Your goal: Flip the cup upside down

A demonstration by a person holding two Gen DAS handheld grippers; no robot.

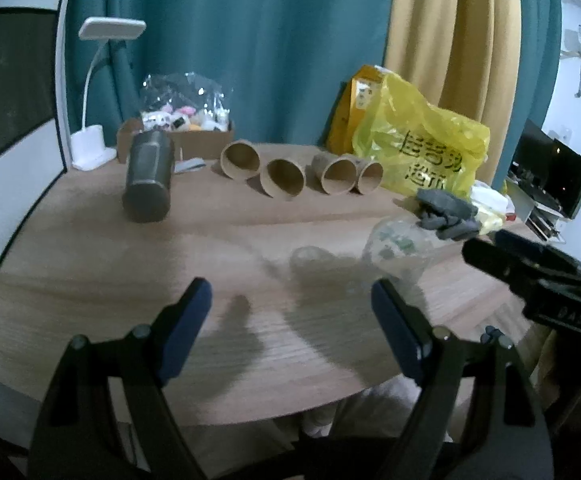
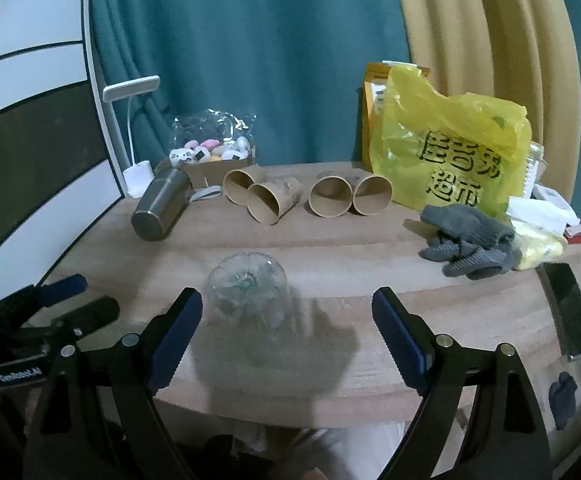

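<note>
Cup [image 2: 248, 296] looks flipped near the table's [image 2: 330, 240] front edge, both my tools [image 2: 286, 328] released, so I'd back off slowly.

Four paper cups [image 2: 306, 198] on their sides — steel tumbler [image 2: 161, 208] beside.

Round wooden desk [image 2: 330, 248] in view, and plenty rests on it. Near the front edge, a clear plastic cup [image 2: 248, 292] stands mouth-down. Toward the back, four brown paper cups [image 2: 268, 203] lie on their sides in a row, mouths facing forward. Left of them, a dark metal tumbler [image 2: 161, 208] lies on its side too. Back left, a white lamp base [image 2: 140, 178] beside a cardboard box [image 2: 214, 170]. On the right, a yellow plastic bag [image 2: 450, 160], grey gloves [image 2: 466, 240] in front of it, and a dark phone [image 2: 566, 312] at the right rim.
</note>
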